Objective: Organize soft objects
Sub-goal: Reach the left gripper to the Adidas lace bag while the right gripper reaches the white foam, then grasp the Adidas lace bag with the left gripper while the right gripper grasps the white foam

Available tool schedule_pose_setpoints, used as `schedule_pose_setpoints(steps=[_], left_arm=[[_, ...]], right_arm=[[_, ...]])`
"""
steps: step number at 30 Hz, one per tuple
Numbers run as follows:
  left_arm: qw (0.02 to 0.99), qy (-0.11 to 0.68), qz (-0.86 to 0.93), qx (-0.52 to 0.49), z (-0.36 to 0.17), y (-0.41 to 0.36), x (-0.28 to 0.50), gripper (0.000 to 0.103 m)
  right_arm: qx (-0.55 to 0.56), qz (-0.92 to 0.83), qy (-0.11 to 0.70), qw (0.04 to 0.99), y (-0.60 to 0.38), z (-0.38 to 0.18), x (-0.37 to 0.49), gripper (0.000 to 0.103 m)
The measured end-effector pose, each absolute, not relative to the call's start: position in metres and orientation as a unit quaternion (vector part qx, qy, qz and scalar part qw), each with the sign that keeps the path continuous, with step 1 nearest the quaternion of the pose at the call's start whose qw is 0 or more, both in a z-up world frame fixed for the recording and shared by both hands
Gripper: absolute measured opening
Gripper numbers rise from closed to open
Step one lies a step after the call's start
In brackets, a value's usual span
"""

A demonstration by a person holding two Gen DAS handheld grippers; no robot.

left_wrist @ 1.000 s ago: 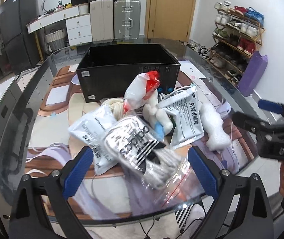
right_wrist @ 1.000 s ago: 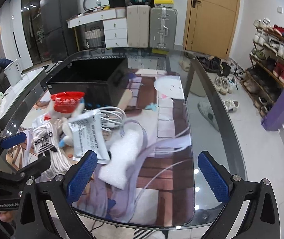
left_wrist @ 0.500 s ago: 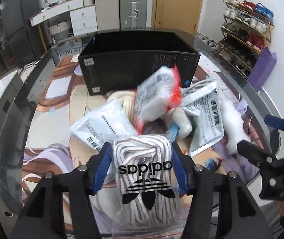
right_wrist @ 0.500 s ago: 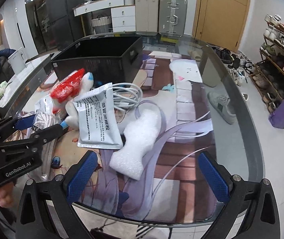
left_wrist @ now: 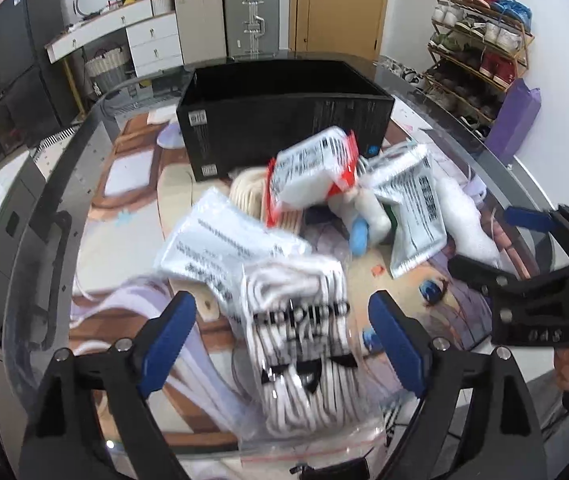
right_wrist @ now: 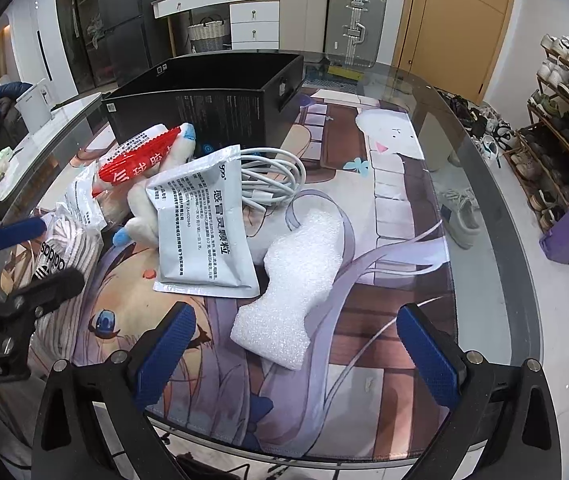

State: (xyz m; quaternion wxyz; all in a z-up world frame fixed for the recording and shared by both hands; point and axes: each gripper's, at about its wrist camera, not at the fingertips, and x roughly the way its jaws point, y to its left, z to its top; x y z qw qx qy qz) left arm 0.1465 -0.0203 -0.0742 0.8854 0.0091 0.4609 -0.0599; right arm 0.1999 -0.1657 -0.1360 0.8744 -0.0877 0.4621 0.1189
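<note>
Lying between the just-reopened, untouching jaws of the left gripper [left_wrist: 282,338], the bagged laces [left_wrist: 304,344] near the black box [left_wrist: 284,120] look light, squashy, slippery; pinch mid-bundle.

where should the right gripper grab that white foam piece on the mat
Grip the white foam block at its narrow waist, coming from above with the fingers across its width. It lies flat and apart from the other items, pinched in at the middle and wider at both ends, so the open right gripper likely spans it most easily there.
</note>
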Motion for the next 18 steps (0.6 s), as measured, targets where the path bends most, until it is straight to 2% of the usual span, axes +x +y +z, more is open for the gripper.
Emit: schedule_pose_setpoints(steps=[5,6,7,8,9,14,16,18], left_arm=[[0.878,0.475,-0.061,-0.003,-0.083,-0.017,0.135,0.086],[0.878,0.475,-0.059,-0.005,-0.083,-0.016,0.134,0.081],[0.879,0.473,-0.060,-0.006,-0.082,-0.015,0.133,0.076],[0.878,0.474,-0.064,-0.006,-0.083,-0.015,0.133,0.064],[0.877,0.476,-0.066,-0.007,-0.083,-0.015,0.134,0.053],[0.879,0.473,-0.062,-0.005,-0.082,-0.011,0.137,0.043],[0.881,0.469,-0.062,-0.008,-0.079,-0.007,0.136,0.039],[0.882,0.466,-0.067,-0.009,-0.077,-0.004,0.136,0.036]], right_arm=[[-0.085,0.125,0.462,0.874,-0.164,-0.136,0.201,0.100],[-0.086,0.128,0.464,0.872,-0.163,-0.137,0.202,0.096],[-0.088,0.130,0.467,0.870,-0.163,-0.138,0.202,0.085],[-0.089,0.133,0.472,0.867,-0.162,-0.140,0.202,0.078],[-0.088,0.135,0.475,0.865,-0.162,-0.141,0.201,0.065],[-0.081,0.148,0.479,0.861,-0.165,-0.143,0.198,0.050],[-0.083,0.151,0.477,0.862,-0.167,-0.142,0.195,0.037],[-0.079,0.157,0.475,0.862,-0.169,-0.140,0.193,0.036]])
